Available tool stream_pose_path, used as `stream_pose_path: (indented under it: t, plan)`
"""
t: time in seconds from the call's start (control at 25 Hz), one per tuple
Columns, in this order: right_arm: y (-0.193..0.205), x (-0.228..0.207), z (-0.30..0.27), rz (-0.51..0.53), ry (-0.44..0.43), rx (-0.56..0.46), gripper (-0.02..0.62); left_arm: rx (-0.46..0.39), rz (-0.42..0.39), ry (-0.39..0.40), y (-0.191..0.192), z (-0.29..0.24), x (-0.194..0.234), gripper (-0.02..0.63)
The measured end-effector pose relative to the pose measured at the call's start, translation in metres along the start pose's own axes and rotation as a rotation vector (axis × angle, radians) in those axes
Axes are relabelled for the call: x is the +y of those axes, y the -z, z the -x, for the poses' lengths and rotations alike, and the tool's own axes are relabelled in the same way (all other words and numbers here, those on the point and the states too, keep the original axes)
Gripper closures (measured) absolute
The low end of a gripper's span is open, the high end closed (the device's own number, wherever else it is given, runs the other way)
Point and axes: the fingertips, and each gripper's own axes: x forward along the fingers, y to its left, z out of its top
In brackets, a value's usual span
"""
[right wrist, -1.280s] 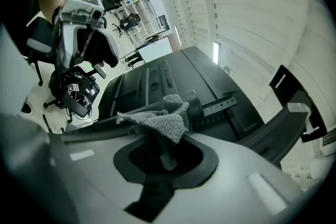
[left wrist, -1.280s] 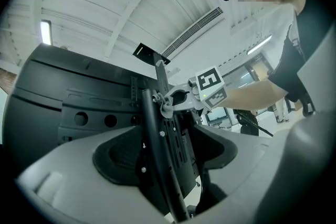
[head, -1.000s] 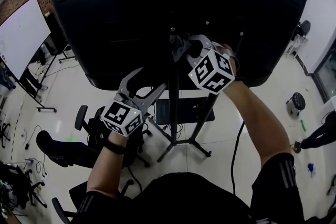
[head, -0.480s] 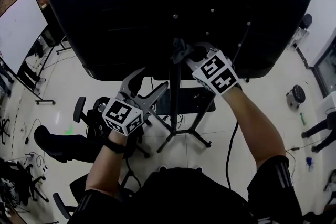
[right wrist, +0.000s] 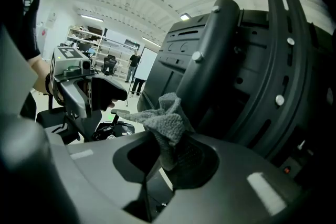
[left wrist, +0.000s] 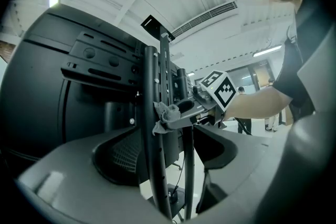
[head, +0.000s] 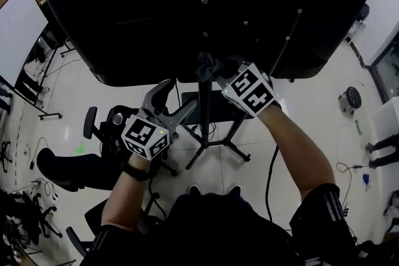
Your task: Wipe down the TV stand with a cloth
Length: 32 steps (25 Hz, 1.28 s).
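Note:
The TV stand's black upright pole point(head: 204, 93) runs down behind the big black TV back point(head: 156, 3). My right gripper point(head: 215, 69) is shut on a grey cloth point(head: 208, 63) and presses it against that pole. In the right gripper view the cloth point(right wrist: 165, 120) bunches out of the right gripper point(right wrist: 163, 157) beside the curved black upright point(right wrist: 210, 60). My left gripper point(head: 176, 96) hangs open just left of the pole, holding nothing. In the left gripper view the left gripper point(left wrist: 168, 165) stands around the pole point(left wrist: 152, 128), with the cloth point(left wrist: 165, 113) higher up on it.
The stand's legs and base point(head: 218, 156) spread on the pale floor below. A black office chair point(head: 68, 168) lies to the lower left. A whiteboard point(head: 15, 34) stands far left. A cable point(head: 272, 165) hangs by my right arm. A person point(head: 386, 146) is at the right edge.
My right gripper has slid the cloth a little down the upright pole. The left gripper has stayed open beside the pole. The head view has tilted, showing more of the TV back.

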Motion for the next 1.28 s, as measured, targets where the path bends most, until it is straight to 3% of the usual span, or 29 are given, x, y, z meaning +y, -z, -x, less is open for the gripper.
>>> stream_pose_path:
  t: [0.28, 0.56, 1.28]
  plan:
    - [0.037, 0.018, -0.019, -0.042, -0.019, 0.040, 0.526, 0.023, 0.023, 0.015, 0.033, -0.006, -0.004, 0.272]
    - [0.090, 0.046, -0.047, -0.085, -0.072, 0.115, 0.528, 0.104, 0.058, 0.036, 0.085, -0.012, -0.013, 0.272]
    - [0.237, 0.135, -0.130, -0.204, -0.213, 0.258, 0.534, 0.253, 0.182, 0.000, 0.228, -0.016, -0.007, 0.272]
